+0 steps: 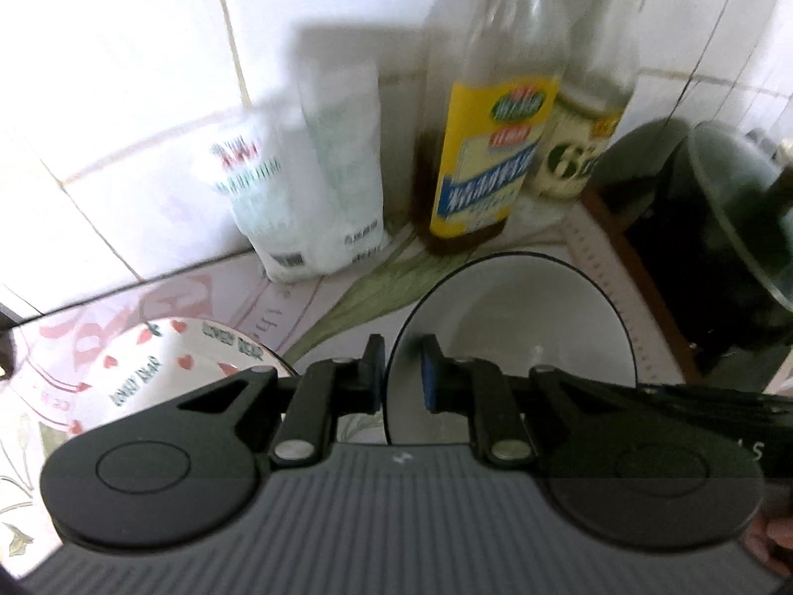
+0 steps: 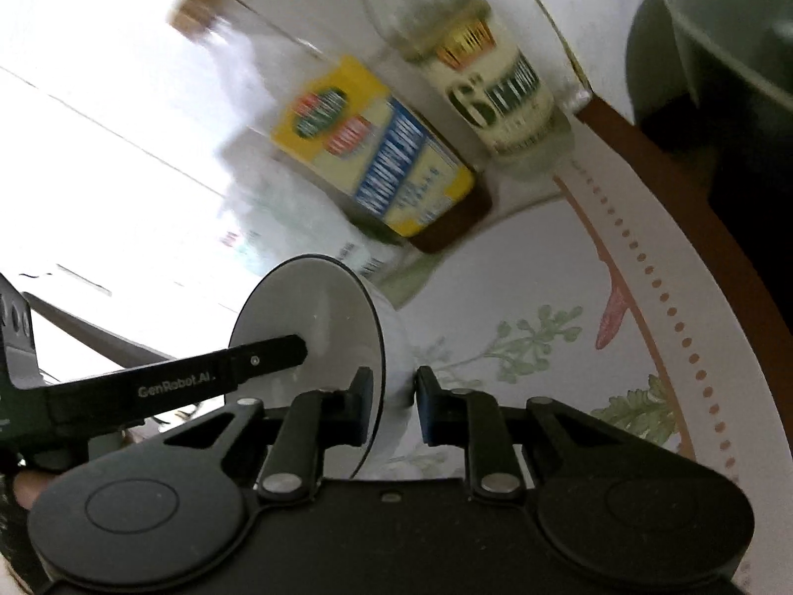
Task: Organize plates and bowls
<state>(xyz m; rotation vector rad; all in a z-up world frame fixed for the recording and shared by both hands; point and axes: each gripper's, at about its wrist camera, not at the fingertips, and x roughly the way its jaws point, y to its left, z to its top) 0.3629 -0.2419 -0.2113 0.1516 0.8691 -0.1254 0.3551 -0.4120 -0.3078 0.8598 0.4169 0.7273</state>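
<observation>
Both tools grip the same white, dark-rimmed ceramic bowl (image 1: 525,307). Your left tool (image 1: 402,372) has its blue-padded fingers narrowed on the bowl's near rim, one finger outside and one inside. Your right tool (image 2: 391,399) pinches the rim as well, one finger inside the bowl (image 2: 317,317) and one against its white outer wall; in that view the bowl is seen edge-on and tilted, and the black arm of your left tool (image 2: 198,377) reaches into its mouth.

From the left wrist view the bowl sits over the floral-patterned bench (image 1: 347,287); whether its base touches the surface you cannot tell. To its left, close by, lies a white bowl printed with red hearts and the words "LOVELY BEAR" (image 1: 148,362).

Behind the bowls, against the white tiled wall (image 1: 124,99), stand a white paper-like bag with green print (image 1: 317,188), a clear glass bottle with a yellow and blue label (image 1: 490,148), and just to its right a second clear bottle with a yellow cap and pale label (image 1: 590,114). Further right sits a dark pot with a glass lid (image 1: 718,228). The frames are blurred.
</observation>
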